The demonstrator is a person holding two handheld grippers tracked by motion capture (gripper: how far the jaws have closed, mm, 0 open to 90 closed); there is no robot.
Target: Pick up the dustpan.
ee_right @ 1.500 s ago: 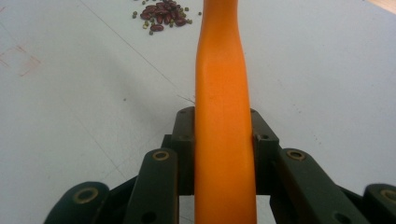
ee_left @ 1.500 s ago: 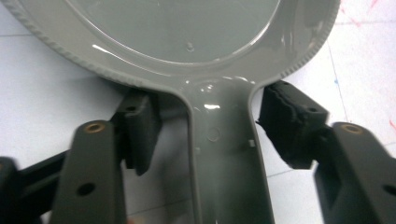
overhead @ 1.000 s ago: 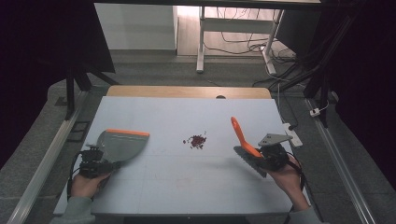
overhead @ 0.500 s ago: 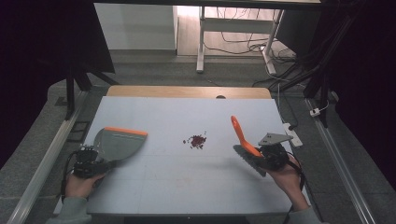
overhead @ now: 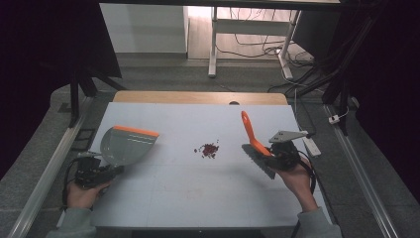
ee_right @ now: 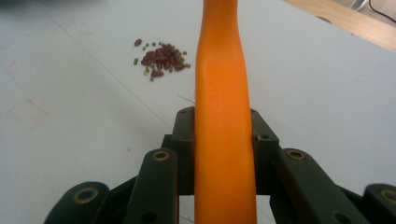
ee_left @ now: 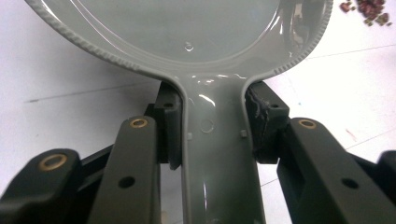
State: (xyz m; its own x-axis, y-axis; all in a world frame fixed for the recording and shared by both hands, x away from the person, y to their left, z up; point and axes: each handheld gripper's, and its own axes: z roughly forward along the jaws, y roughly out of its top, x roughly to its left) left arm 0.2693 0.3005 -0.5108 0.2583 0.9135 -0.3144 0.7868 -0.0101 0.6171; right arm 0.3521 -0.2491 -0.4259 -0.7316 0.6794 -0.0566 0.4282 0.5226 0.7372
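A grey dustpan (overhead: 125, 145) with an orange front lip lies over the table's left side. My left gripper (overhead: 101, 172) is shut on the dustpan handle (ee_left: 217, 154), a pad pressing each side. A small pile of red beans (overhead: 209, 148) sits mid-table, also visible as beans (ee_right: 161, 57) and beans (ee_left: 369, 7). On the right, my right gripper (overhead: 273, 151) is shut on a hand brush with an orange handle (ee_right: 224, 116); the handle tip (overhead: 245, 119) points up and away, and the grey bristles (overhead: 260, 161) hang low just right of the beans.
The white table top (overhead: 198, 193) has a wooden strip (overhead: 198, 97) along its far edge. Metal rails (overhead: 44, 188) flank both sides. A desk frame and cables (overhead: 257, 44) stand on the floor beyond.
The left hand has pulled the dustpan slightly toward the near left. The right hand with the brush has shifted a little and lifted slightly. The beans have not moved.
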